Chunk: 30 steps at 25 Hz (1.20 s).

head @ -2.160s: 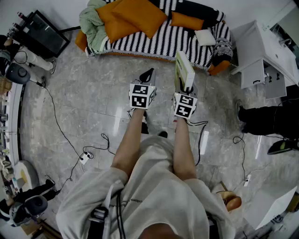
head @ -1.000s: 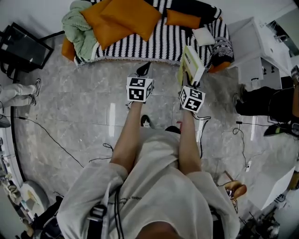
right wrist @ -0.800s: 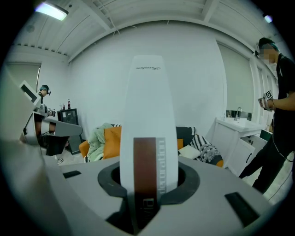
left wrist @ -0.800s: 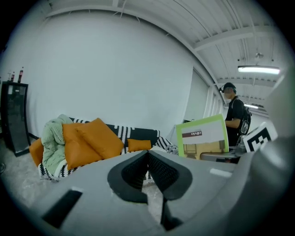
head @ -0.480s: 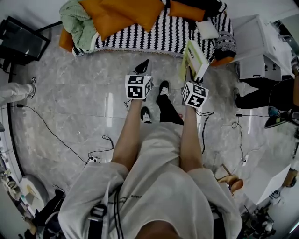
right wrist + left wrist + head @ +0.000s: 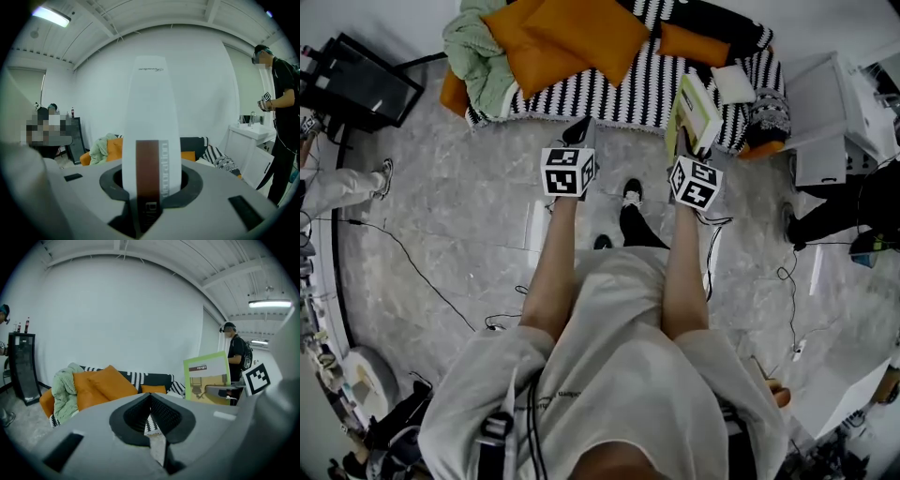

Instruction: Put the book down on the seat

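The book, white with a green edge, stands upright in my right gripper, which is shut on its lower end. In the right gripper view its white and brown spine rises between the jaws of the right gripper. In the left gripper view the book shows at the right. It hangs over the front edge of the black-and-white striped sofa. My left gripper is shut and holds nothing, just short of the sofa's front edge; the left gripper's tips meet.
Orange cushions and a green blanket cover the sofa's left half; a small white pad lies at its right. A white cabinet stands to the right, a black stand to the left. A person stands right. Cables cross the floor.
Both grippers have moved forward toward the sofa with the person's step. The book, still held upright, now reaches over the sofa's front edge.
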### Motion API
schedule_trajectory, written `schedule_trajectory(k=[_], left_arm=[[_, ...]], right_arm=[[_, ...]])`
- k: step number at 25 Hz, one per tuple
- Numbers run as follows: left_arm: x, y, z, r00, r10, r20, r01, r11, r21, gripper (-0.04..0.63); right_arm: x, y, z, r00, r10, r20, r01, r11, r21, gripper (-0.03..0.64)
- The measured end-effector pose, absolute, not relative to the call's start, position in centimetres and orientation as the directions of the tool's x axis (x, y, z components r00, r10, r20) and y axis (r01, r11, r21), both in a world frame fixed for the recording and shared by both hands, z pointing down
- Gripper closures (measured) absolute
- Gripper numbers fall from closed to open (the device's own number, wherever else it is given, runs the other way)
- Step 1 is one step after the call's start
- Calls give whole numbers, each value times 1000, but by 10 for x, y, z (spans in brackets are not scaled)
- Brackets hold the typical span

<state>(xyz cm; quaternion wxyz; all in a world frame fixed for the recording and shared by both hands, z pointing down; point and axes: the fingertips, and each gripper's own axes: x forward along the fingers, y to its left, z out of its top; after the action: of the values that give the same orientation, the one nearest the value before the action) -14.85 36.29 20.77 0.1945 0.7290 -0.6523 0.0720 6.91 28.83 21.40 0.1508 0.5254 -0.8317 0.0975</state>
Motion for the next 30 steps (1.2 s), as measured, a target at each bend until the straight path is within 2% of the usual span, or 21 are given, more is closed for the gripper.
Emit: schedule_trajectory(k=[16, 24, 30], left_arm=[[-119, 226, 185, 167, -906, 389, -985, -142, 94, 588], [-142, 198, 196, 89, -901, 424, -996, -67, 66, 588], [-121, 184, 225, 115, -867, 485, -993, -89, 76, 588]], right_arm=[[63, 155, 213, -473, -810, 346, -879, 460, -126, 495], [38, 103, 232, -509, -784, 357, -860, 441, -258, 495], [19, 80, 233, -535, -761, 367, -845, 487, -222, 495]])
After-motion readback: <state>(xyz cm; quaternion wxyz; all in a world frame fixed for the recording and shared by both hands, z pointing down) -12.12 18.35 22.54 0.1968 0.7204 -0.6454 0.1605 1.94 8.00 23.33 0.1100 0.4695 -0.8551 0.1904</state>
